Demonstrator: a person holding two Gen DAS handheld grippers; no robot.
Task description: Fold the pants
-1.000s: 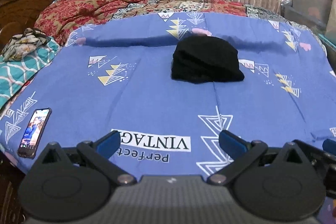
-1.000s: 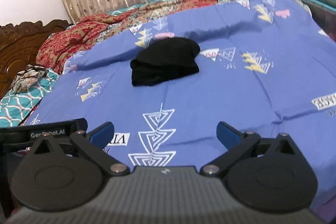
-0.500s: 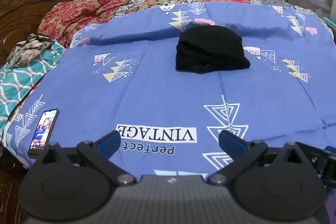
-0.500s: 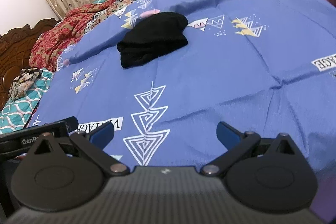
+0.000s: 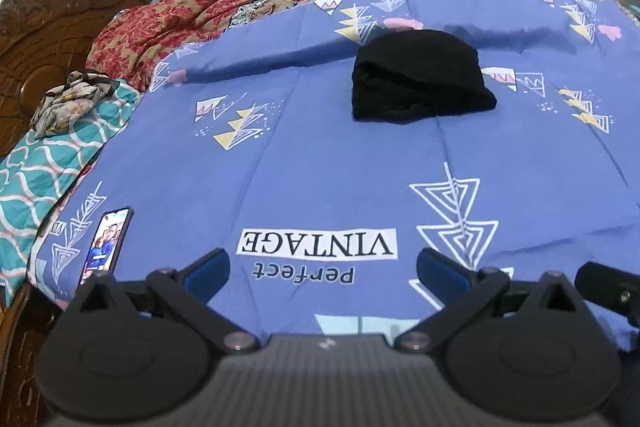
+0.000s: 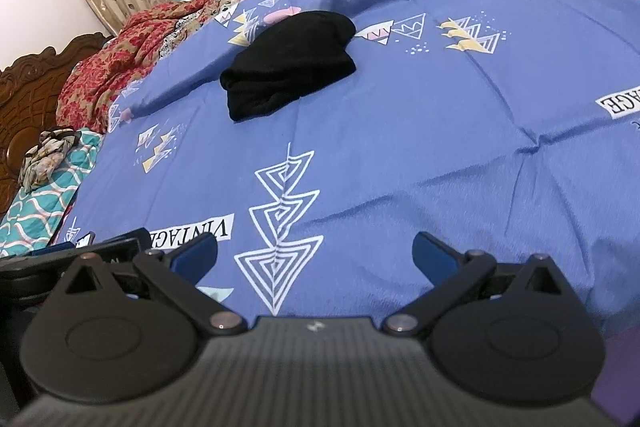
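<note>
Across the bed, a blue sheet is lying spread and nearly flat, and the pants are sitting on it as a compact black bundle, well beyond the printed "VINTAGE" label and near the sheet's far ridge. Judging by that shape, the folding is looking finished or nearly so, and both tools are hanging back at the near edge, well apart from the pants. If a last tidy is being considered, it is worth approaching low and level, pressing the top layer down rather than pinching it, since the bundle's front edge is showing loose, rounded layers that could slip open if tugged. A phone is lying left of the label, close to the bed's edge, so any sweep on that side is calling for care.

The left claw is standing wide open, its blue pads well apart, holding nothing and touching nothing. The right claw is likewise spread wide and empty, hovering over the sheet right of the label.
</note>
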